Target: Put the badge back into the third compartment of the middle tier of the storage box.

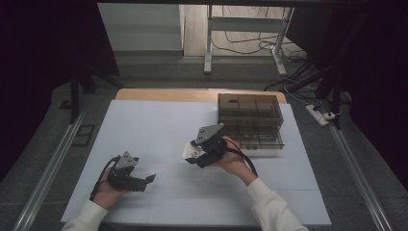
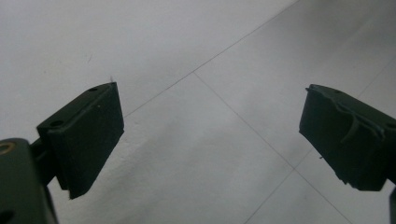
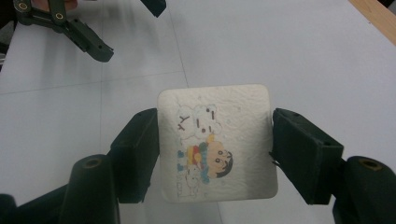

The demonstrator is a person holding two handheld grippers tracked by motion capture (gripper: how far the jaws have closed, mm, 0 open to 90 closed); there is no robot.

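Observation:
A small white square card (image 3: 217,142) with a cartoon child printed on it sits clamped between the two black jaws of my right gripper (image 3: 215,151). In the high view the right gripper (image 1: 196,154) hangs above the middle of the white table (image 1: 159,125), the card (image 1: 191,151) at its tip pointing left. My left gripper (image 1: 150,180) rests low near the front left of the table, pointing right. Its jaws stand wide apart in the left gripper view (image 2: 211,140), with bare table surface between them.
A smoky transparent drawer box (image 1: 250,120) stands at the back right of the table, just behind the right hand. Beyond the table's far wooden edge (image 1: 192,95) is floor with a desk frame (image 1: 245,33) and cables.

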